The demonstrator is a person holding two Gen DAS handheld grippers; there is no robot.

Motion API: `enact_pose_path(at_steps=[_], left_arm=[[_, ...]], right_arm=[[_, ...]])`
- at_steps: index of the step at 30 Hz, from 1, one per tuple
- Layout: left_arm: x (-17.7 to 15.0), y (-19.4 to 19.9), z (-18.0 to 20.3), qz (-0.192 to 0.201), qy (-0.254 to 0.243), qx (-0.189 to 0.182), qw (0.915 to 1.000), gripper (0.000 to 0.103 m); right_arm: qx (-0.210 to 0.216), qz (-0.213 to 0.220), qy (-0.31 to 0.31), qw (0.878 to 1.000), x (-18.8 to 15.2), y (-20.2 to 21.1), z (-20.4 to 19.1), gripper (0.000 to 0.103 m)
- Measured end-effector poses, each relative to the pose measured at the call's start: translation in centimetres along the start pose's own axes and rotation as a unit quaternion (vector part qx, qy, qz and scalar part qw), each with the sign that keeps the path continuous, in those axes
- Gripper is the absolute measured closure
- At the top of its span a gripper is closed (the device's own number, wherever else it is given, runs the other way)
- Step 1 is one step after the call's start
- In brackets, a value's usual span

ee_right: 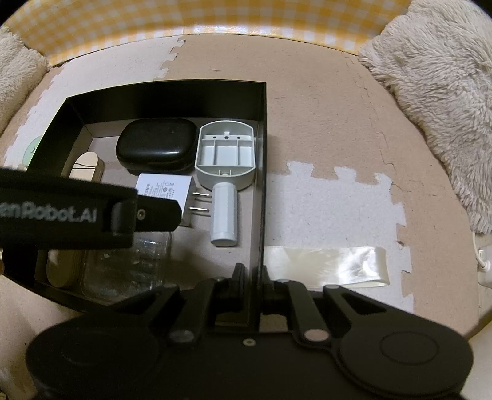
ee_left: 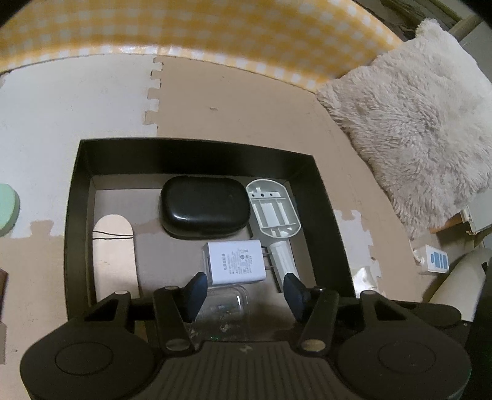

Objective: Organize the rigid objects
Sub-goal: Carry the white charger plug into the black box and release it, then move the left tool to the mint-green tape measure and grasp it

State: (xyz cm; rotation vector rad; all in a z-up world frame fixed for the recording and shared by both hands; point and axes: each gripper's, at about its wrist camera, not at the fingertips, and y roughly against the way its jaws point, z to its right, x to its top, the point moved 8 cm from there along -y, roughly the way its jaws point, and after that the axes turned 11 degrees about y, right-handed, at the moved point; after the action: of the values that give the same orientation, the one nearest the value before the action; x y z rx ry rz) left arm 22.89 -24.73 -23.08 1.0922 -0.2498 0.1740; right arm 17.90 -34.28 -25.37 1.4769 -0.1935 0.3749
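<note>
A black open box (ee_left: 77,197) (ee_right: 261,147) sits on the foam mat. Inside lie a black oval case (ee_left: 203,209) (ee_right: 156,147), a grey plastic handle part (ee_left: 273,212) (ee_right: 226,160), a white charger plug (ee_left: 235,261) (ee_right: 163,190), a wooden stick (ee_left: 113,255) (ee_right: 84,167) and a clear plastic case (ee_left: 227,301) (ee_right: 129,264). My left gripper (ee_left: 244,292) is open above the clear case, just short of the charger; its body (ee_right: 77,212) crosses the right wrist view. My right gripper (ee_right: 253,284) is shut on the box's right wall.
A fluffy beige cushion (ee_left: 415,129) (ee_right: 436,92) lies at the right. A yellow checked cloth (ee_left: 200,27) borders the far side. A strip of shiny tape (ee_right: 326,264) lies right of the box. A green object (ee_left: 7,209) sits at the left and a white power strip (ee_left: 433,260) at the right.
</note>
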Motion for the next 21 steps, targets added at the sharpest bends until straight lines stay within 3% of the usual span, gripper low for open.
enact_pose_path(at_steps=[6, 15, 21], left_arm=[[0.3, 1.8, 0.2, 0.024, -0.021, 0.016, 0.9994, 0.017], [0.9, 4.3, -0.9, 0.048, -0.048, 0.032, 0.9972, 0.001], [0.6, 6.2, -2.7, 0.054, -0.057, 0.034, 0.9963, 0.000]], right_arm=[[0.000, 0.000, 0.000, 1.000, 0.0, 0.0, 0.0, 0.092], [0.001, 0.000, -0.002, 1.000, 0.1, 0.0, 0.0, 0.092], [0.003, 0.001, -0.002, 1.000, 0.1, 0.0, 0.0, 0.093]])
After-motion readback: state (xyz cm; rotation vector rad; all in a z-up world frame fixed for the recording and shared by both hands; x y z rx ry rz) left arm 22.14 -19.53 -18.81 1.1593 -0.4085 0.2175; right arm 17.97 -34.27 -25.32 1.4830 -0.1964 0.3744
